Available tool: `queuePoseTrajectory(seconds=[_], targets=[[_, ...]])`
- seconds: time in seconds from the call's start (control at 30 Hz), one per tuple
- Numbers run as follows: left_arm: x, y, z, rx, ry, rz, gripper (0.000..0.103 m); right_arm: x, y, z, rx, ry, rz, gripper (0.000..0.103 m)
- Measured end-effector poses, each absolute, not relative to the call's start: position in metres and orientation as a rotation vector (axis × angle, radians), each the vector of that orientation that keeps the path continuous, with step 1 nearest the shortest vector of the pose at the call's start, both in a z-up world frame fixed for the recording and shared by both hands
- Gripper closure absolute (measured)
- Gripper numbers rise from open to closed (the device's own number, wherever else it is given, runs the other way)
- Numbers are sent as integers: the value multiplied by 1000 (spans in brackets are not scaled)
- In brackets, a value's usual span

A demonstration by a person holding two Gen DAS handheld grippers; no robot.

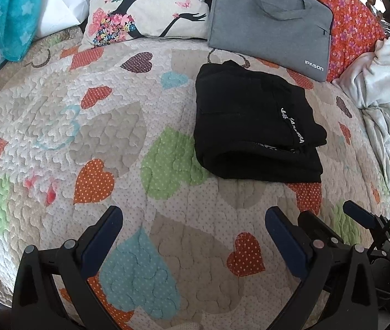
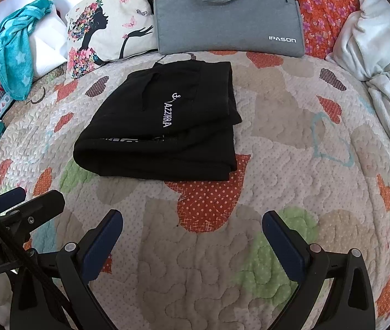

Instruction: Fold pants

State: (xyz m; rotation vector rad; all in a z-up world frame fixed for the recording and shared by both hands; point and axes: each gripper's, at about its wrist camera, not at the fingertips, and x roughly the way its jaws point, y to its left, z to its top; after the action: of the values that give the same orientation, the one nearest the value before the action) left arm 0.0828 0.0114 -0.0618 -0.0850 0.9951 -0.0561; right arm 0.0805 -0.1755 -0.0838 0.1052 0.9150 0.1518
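The black pants [image 2: 164, 121] are already stacked in a compact fold on the heart quilt [image 2: 277, 165], just in front of the grey laptop bag [image 2: 228, 13]. Soft, floppy knit, probably light; best pinched at the thick folded edge nearest the cameras. Inner layers can't be made out. Left gripper [image 1: 193, 224] and right gripper [image 2: 192, 227] are spread wide, nothing held.

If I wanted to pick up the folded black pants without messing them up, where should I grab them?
Probably the thick rounded fold of the black pants, the edge facing the grippers. All the layers meet there, so one pinch should hold the bundle together. Slide the lower finger along the quilt from the near side. The far corners look loose and would likely flop open. Both the left gripper and right gripper have open jaws, holding nothing.
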Motion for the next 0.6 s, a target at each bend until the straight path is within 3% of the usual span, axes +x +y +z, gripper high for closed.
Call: queuePoseTrajectory(seconds=[0.6], targets=[[97, 24, -93, -118, 1133, 3, 0, 85, -183, -90, 98, 944, 108, 0]])
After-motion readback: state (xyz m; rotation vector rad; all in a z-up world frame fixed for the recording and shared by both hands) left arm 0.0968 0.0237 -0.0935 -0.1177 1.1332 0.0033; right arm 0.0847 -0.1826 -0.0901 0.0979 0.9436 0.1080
